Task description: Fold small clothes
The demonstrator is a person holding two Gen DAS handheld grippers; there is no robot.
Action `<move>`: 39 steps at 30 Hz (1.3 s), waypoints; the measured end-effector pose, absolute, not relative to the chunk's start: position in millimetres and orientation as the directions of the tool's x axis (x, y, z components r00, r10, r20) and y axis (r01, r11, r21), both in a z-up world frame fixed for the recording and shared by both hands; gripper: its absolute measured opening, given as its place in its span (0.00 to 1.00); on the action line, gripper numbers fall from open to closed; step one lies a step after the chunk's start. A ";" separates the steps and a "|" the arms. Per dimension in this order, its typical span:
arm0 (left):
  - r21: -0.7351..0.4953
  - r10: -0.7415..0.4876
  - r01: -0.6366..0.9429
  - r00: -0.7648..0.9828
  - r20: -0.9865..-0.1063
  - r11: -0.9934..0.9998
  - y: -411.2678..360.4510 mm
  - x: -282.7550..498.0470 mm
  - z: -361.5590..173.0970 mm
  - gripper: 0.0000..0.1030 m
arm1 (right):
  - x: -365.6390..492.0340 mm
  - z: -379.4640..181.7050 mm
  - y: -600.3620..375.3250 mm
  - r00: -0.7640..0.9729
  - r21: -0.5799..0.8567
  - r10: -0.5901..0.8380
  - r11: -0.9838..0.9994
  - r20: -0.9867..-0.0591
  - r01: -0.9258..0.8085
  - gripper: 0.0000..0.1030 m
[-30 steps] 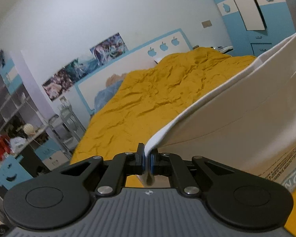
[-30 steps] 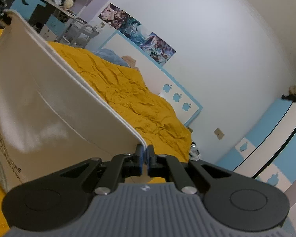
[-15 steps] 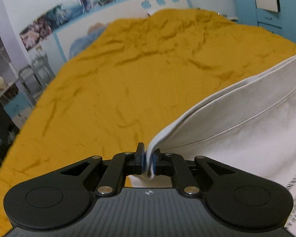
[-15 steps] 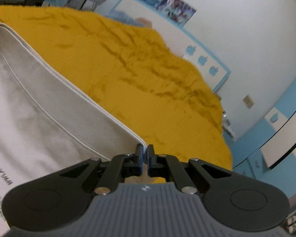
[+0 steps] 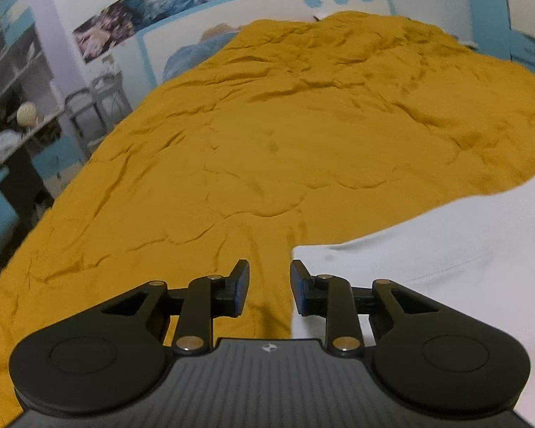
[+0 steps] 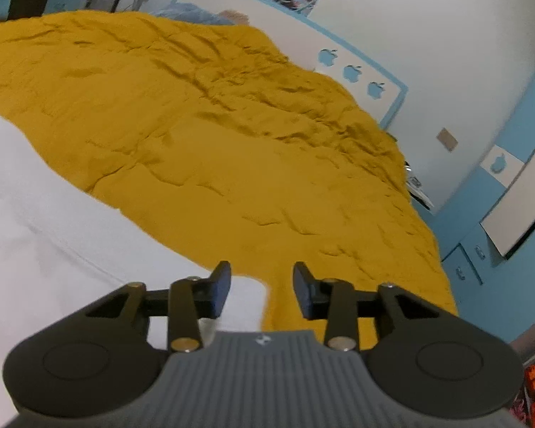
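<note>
A white garment (image 5: pixel 446 249) lies flat on the mustard-yellow bedspread (image 5: pixel 285 135). In the left wrist view its near corner lies just right of my left gripper (image 5: pixel 269 283), under the right finger. The jaws are opening and only yellow cover shows between them. In the right wrist view the same white garment (image 6: pixel 53 221) spreads to the left, its corner under the left finger of my right gripper (image 6: pixel 262 287). Those jaws are opening too, with nothing pressed between the pads.
The yellow bedspread (image 6: pixel 214 125) runs far ahead to a white and blue headboard (image 5: pixel 267 10), with a blue pillow (image 5: pixel 192 53) by it. Shelves and a desk (image 5: pixel 14 117) stand left of the bed. Blue cabinets (image 6: pixel 499 214) stand to the right.
Both grippers came down toward the bed with the garment's edge pinched, then let it go. The garment, held up before, now lies flat on the cover.
</note>
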State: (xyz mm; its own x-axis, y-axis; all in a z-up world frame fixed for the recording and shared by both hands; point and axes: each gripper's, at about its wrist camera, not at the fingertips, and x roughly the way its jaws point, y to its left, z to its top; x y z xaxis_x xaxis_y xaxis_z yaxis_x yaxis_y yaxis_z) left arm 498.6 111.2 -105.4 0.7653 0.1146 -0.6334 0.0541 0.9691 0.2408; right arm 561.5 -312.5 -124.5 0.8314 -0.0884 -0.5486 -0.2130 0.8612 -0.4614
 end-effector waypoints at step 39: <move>-0.370 -0.363 0.125 0.626 -0.691 0.921 47.9 547.9 -166.6 0.07 | 587.0 -191.9 -245.2 0.582 0.270 0.326 0.945 -0.745 -0.184 0.00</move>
State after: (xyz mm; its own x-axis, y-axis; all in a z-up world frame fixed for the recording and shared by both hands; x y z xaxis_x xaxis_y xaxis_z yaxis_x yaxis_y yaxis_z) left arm 547.9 47.9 -166.6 0.6256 -0.3626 -0.6908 0.1253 0.9207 -0.3697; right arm 587.0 -245.2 -191.9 0.5820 0.3264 -0.7448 -0.1839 0.9450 0.2704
